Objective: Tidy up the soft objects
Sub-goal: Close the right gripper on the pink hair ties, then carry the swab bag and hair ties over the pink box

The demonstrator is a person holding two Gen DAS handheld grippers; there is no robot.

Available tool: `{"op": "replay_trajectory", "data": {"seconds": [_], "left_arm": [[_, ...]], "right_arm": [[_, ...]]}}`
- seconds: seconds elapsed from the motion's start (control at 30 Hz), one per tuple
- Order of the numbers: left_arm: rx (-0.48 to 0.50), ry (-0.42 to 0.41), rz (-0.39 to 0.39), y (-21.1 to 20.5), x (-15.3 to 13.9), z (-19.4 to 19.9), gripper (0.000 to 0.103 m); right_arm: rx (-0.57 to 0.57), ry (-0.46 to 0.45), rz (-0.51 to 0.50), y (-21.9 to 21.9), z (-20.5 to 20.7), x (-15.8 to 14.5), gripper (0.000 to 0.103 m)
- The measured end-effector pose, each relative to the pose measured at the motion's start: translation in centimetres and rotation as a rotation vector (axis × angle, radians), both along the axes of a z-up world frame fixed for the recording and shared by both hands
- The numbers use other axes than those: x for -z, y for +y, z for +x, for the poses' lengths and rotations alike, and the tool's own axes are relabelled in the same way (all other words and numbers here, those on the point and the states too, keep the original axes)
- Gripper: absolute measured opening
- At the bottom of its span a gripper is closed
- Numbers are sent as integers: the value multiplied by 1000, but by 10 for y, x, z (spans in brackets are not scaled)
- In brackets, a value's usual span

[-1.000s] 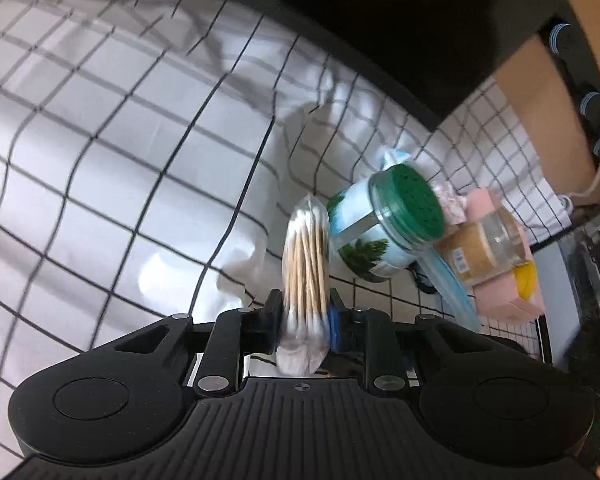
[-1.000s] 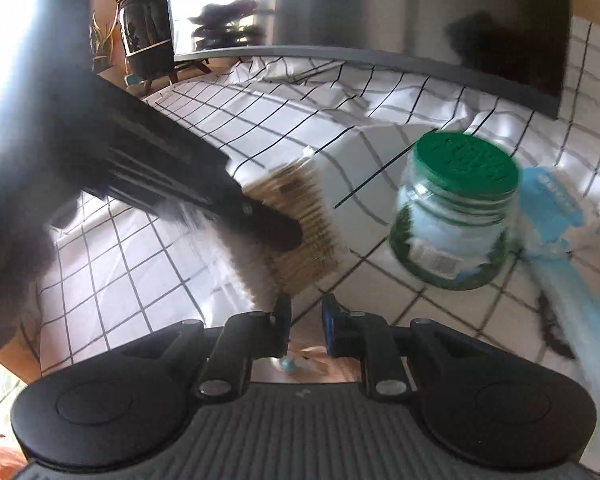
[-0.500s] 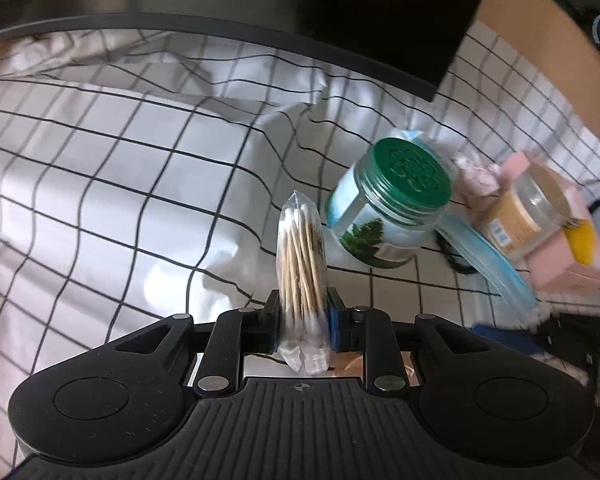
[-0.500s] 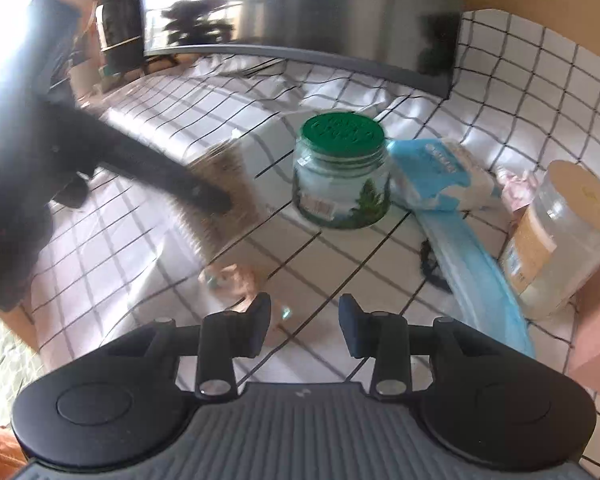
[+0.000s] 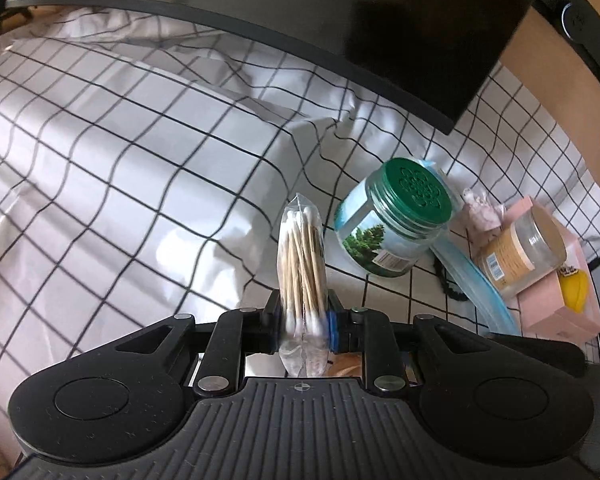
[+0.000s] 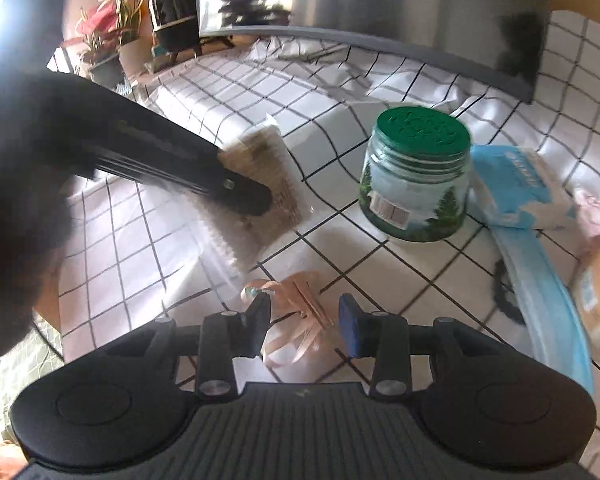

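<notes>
One cotton-swab packet (image 5: 302,264) between left fingers (image 5: 274,316)

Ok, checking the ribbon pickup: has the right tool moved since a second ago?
Yes: the right tool has backed away from the green-lidded jar, and the pink ribbon now lies between its open jaws.

Open checked cloth (image 5: 148,184) leftward; green-lidded jar (image 5: 396,224) (upright) and crowded clutter rightward, dark monitor (image 5: 380,20) behind.

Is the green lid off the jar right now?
No, the green lid sits on top of the glass jar, which stands upright on the checked cloth.
</notes>
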State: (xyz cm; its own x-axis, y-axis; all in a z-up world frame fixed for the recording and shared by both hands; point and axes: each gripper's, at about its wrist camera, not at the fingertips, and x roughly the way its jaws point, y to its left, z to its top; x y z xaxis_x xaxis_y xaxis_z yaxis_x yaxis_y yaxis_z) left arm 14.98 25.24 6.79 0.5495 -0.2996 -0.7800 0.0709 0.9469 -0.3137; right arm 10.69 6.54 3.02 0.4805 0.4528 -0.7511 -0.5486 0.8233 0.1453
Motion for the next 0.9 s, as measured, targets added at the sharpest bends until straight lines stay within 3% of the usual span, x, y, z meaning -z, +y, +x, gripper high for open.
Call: {"op": "replay_trajectory", "data": {"seconds": [0.23,0.33,0.47,0.9], "left_arm": [[-47,-28,-41,16,-11,-16,24],[-66,-32,-56,21,-12,-21,24],[-87,-29,-57,25,-10,-26,24],[-103,-60,-62,29,-23,-34,24]], "right_arm": [[-64,24,-37,8,12,8,36],[-93,41,-34,12,13,5,16],[-112,32,-41,14,11,-1,7],[-67,4,8,-1,9,-37,7]]}}
